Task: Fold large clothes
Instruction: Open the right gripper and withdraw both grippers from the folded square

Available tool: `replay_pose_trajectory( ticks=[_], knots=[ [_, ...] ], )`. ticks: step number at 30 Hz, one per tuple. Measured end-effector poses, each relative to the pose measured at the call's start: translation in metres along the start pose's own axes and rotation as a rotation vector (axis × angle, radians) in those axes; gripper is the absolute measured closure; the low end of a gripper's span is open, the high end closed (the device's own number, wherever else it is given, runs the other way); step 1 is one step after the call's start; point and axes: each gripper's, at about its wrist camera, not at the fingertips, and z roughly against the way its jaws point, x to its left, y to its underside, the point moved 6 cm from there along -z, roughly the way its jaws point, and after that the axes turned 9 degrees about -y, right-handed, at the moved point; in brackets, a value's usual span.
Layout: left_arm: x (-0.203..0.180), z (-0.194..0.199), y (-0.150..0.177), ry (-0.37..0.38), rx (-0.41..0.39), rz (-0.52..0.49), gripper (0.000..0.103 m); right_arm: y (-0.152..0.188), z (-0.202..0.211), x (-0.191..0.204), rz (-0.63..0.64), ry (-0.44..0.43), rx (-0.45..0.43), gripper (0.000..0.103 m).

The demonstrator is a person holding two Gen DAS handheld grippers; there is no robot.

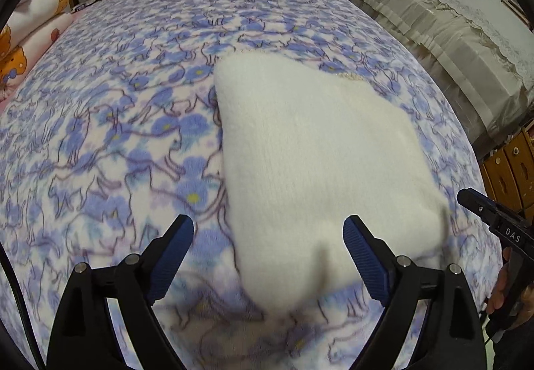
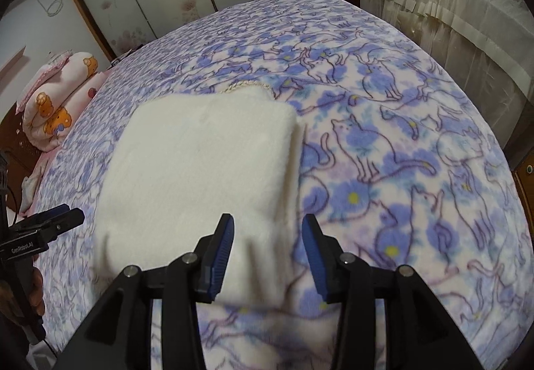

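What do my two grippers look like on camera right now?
Both the left gripper and right gripper have black angular frames, silver pivot bolts and ribbed blue fingers. Side-on, one reads "DAS", the other "GenRobot.AI". A thin black cable hangs below the right one.

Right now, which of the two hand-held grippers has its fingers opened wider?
The left hand-held gripper: its blue fingers stand far apart over the white folded garment's near-left corner. The right hand-held gripper is open too, but narrower.

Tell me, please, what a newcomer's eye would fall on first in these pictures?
First the white folded garment, lying flat mid-bed on the blue cat-print blanket. Next, the blue-padded tongs: the left tongs and right tongs both stand open at its near edge.
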Motion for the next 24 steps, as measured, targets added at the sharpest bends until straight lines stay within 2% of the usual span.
replay_pose_trajectory(
  ticks=[3, 4, 7, 13, 17, 20, 24],
  knots=[
    [0.000, 0.015, 0.016, 0.004, 0.001, -0.005, 0.006, 0.014, 0.013, 0.007, 0.013, -0.002, 0.020, 0.054],
    [0.000, 0.020, 0.020, 0.011, -0.002, -0.008, 0.000, 0.018, 0.017, 0.009, 0.018, -0.004, 0.023, 0.047],
    [-0.001, 0.035, 0.032, 0.010, -0.015, -0.013, 0.000, 0.026, 0.031, 0.015, 0.032, -0.005, 0.020, 0.033],
    [-0.006, 0.059, 0.043, 0.048, -0.031, -0.030, 0.000, 0.031, 0.053, 0.028, 0.065, -0.020, 0.008, 0.024],
    [-0.009, 0.075, 0.043, 0.031, -0.067, -0.060, 0.000, 0.027, 0.066, 0.039, 0.089, -0.047, -0.017, 0.023],
    [-0.012, 0.081, 0.042, 0.046, -0.077, -0.079, 0.000, 0.023, 0.072, 0.048, 0.103, -0.083, -0.039, 0.022],
    [-0.015, 0.084, 0.038, 0.052, -0.091, -0.077, 0.000, 0.016, 0.077, 0.058, 0.152, -0.106, -0.103, 0.022]
  ],
)
